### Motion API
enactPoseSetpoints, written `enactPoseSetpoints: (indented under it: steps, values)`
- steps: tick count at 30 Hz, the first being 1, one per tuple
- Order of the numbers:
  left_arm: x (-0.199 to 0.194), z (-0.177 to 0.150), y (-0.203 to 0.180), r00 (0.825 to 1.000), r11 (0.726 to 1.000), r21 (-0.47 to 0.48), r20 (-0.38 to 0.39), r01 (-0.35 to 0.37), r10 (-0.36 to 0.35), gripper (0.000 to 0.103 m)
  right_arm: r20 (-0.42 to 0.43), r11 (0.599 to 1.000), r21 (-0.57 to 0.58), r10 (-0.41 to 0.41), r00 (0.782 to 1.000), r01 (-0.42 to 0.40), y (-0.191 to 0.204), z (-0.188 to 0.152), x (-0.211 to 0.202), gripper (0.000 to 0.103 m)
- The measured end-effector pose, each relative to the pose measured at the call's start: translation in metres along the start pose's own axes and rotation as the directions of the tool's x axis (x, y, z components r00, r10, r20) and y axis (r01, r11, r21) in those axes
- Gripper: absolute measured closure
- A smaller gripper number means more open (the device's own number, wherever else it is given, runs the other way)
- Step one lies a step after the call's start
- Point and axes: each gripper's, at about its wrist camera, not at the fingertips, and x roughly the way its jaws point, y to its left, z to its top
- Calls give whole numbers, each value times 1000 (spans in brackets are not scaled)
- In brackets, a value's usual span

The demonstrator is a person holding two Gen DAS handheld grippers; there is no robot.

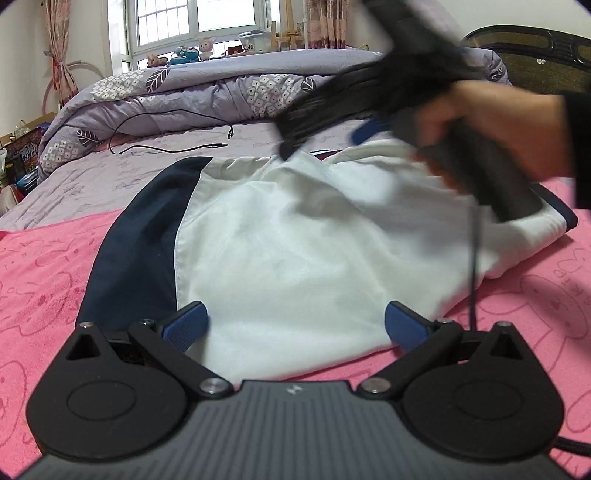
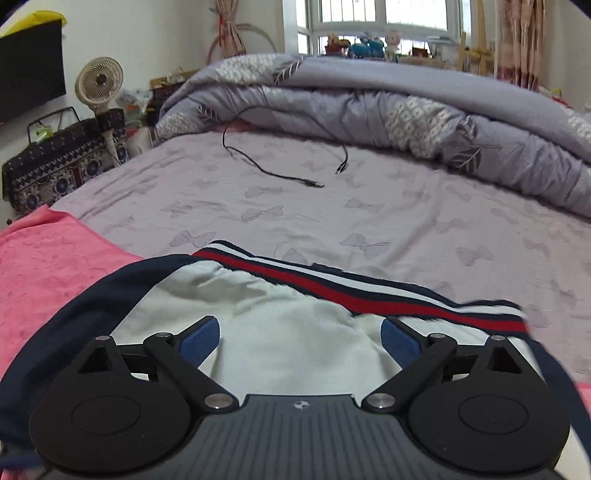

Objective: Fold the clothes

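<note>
Right gripper (image 2: 299, 343), jaws apart and empty, hovers over the garment (image 1: 295, 240) near its striped hem (image 2: 369, 291); we see the left gripper (image 1: 295, 325), also spread, at the opposite, nearer edge.

The garment (image 1: 295, 240) lies on the towel (image 1: 44, 266) at the bed's (image 2: 369, 210) near edge. Behind it lies a cable (image 2: 280, 173), then the quilt (image 2: 406, 107) before the window (image 2: 384, 14).
</note>
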Motion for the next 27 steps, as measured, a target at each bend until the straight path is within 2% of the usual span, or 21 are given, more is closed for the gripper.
enactPoseSetpoints:
  steps: [4, 8, 9, 12, 14, 17, 22, 25, 27]
  values:
    - [-1, -2, 2, 1000, 1000, -11, 3, 16, -16, 0, -43, 997, -55, -53, 998, 50, -11, -21, -41, 7]
    - [-4, -4, 5, 998, 997, -28, 10, 70, -69, 0, -87, 985, -138, -112, 990, 99, -10, -44, -69, 7]
    - [-5, -5, 6, 995, 995, -36, 16, 97, -97, 0, -91, 984, -148, -117, 989, 103, -10, -49, -76, 7]
    - [-12, -1, 5, 995, 995, -32, -12, 99, -100, 0, -83, 986, -137, -109, 991, 97, -13, -57, -97, 4]
    - [-20, 1, 3, 995, 995, -19, -30, 100, -100, 0, -74, 991, -98, -96, 993, 89, -19, -60, -109, 4]
    - [-48, 3, 3, 994, 994, -17, 26, 110, -109, 0, -69, 995, -28, -99, 993, 97, -33, -67, -125, 4]
    - [-54, 17, -4, 999, 999, -45, 38, -15, 17, 0, -32, 985, 153, -77, 997, 81, -63, -102, -163, 3]
    - [-37, 25, -16, 997, 996, -42, 12, -78, 79, 0, 20, 950, 308, -57, 998, 48, -88, -139, -194, 3]
    - [-25, 29, -24, 995, 994, -41, -2, -102, 102, 0, 44, 897, 440, -63, 997, 37, -110, -169, -211, 3]
